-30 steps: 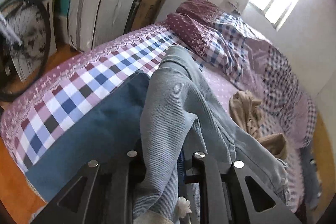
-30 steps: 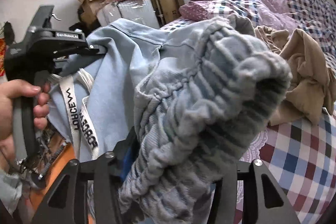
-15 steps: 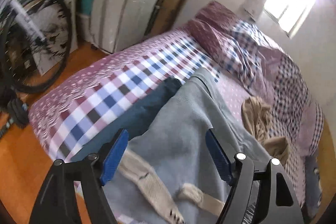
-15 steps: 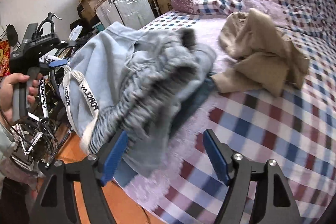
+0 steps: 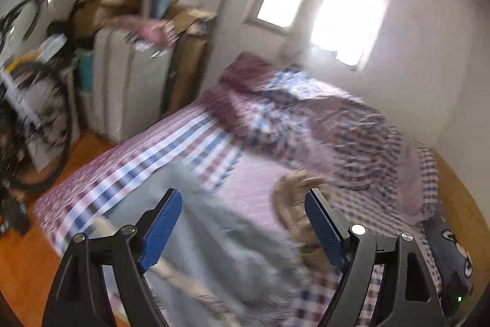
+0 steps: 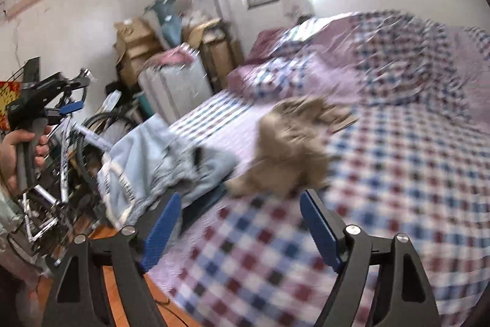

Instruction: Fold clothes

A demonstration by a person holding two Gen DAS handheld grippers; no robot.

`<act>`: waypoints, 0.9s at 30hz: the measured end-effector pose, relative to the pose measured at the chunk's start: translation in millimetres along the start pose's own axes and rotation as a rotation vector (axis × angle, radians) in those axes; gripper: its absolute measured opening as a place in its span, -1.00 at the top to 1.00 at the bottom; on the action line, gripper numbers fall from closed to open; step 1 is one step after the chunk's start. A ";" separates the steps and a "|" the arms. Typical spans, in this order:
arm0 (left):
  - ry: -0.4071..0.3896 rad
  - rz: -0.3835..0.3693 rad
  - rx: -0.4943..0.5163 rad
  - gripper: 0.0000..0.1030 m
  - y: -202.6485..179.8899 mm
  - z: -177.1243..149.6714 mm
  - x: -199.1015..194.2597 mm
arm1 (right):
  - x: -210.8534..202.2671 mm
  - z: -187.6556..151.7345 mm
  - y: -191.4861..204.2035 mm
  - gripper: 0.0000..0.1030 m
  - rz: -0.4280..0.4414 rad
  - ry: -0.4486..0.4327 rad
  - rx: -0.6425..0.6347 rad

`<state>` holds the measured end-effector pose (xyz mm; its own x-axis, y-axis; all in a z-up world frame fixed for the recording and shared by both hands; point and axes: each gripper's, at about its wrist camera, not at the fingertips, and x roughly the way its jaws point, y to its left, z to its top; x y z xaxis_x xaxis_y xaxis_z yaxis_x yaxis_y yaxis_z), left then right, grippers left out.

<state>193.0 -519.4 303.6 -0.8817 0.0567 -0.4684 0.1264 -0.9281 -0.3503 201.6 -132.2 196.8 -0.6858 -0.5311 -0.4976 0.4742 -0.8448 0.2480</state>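
On the checked bed [image 6: 398,173] the light-blue trousers [image 6: 171,161] are laid roughly folded; the tan garment [image 6: 294,149] is left crumpled; left gripper [image 5: 242,230] and right gripper [image 6: 239,227] are held released, empty.

Your daylight comes from the window [image 5: 324,2], blown out to white glare that hazes the wall around it. Both views are smeared by motion blur: the checked bed [image 6: 382,173] and the bicycle [image 5: 33,118] streak, while the gripper fingers [image 5: 160,230] stay sharp. Fisheye bending darkens your corners.
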 end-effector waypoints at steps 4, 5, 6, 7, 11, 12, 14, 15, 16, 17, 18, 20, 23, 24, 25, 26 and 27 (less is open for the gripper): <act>-0.044 -0.125 0.016 -0.72 -73.8 -5.7 -7.0 | -51.7 18.5 -56.8 -0.69 -0.066 -0.083 0.035; -0.054 -0.148 0.023 -0.72 -94.6 -9.0 -8.3 | -63.2 22.4 -69.9 -0.70 -0.084 -0.103 0.040; -0.067 -0.171 0.039 -0.72 -115.6 -14.8 -7.5 | -76.2 26.7 -84.5 -0.72 -0.107 -0.124 0.045; -0.081 -0.195 0.056 -0.72 -136.6 -21.0 -6.3 | -88.5 30.5 -98.3 -0.77 -0.129 -0.144 0.049; -0.119 -0.293 0.124 -0.83 -220.9 -48.8 2.5 | -132.0 39.1 -150.0 -0.86 -0.215 -0.218 0.045; -0.114 -0.323 0.139 -0.86 -242.2 -58.7 8.2 | -140.6 39.6 -163.0 -0.88 -0.239 -0.229 0.044; -0.098 -0.371 0.162 -0.98 -279.6 -77.5 19.7 | -155.3 40.4 -186.2 -0.91 -0.280 -0.246 0.042; -0.085 -0.387 0.170 -0.99 -294.9 -88.0 28.0 | -158.7 40.0 -195.6 -0.92 -0.294 -0.247 0.048; -0.072 -0.403 0.179 -0.99 -310.1 -98.7 36.7 | -162.0 39.0 -206.8 -0.93 -0.313 -0.248 0.058; -0.052 -0.404 0.200 -0.99 -327.8 -112.4 49.0 | -165.3 38.0 -218.1 -0.94 -0.331 -0.249 0.068; -0.034 -0.395 0.220 -0.99 -343.0 -125.5 58.6 | -167.1 36.3 -229.6 -0.95 -0.351 -0.250 0.079; 0.017 -0.383 0.257 -0.99 -370.1 -152.5 84.3 | -168.1 31.8 -253.4 -0.96 -0.389 -0.248 0.107; 0.097 -0.383 0.296 -0.99 -403.3 -193.9 124.6 | -158.5 25.6 -289.6 -0.96 -0.437 -0.218 0.152; 0.122 -0.381 0.306 -0.99 -412.3 -207.8 138.0 | -153.8 22.8 -300.9 -0.96 -0.451 -0.208 0.165; 0.141 -0.376 0.312 -0.99 -419.6 -220.3 147.1 | -148.3 19.1 -311.4 -0.96 -0.463 -0.198 0.176; 0.159 -0.370 0.318 -0.99 -426.6 -232.7 155.5 | -142.0 15.6 -320.4 -0.96 -0.472 -0.187 0.182; 0.177 -0.358 0.322 -0.99 -431.7 -243.2 166.0 | -135.1 12.2 -328.0 -0.96 -0.478 -0.173 0.185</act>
<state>102.6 -19.8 179.8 -0.7504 0.4274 -0.5043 -0.3403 -0.9038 -0.2595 132.0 215.8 192.8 -0.8897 -0.0743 -0.4504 -0.0076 -0.9841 0.1774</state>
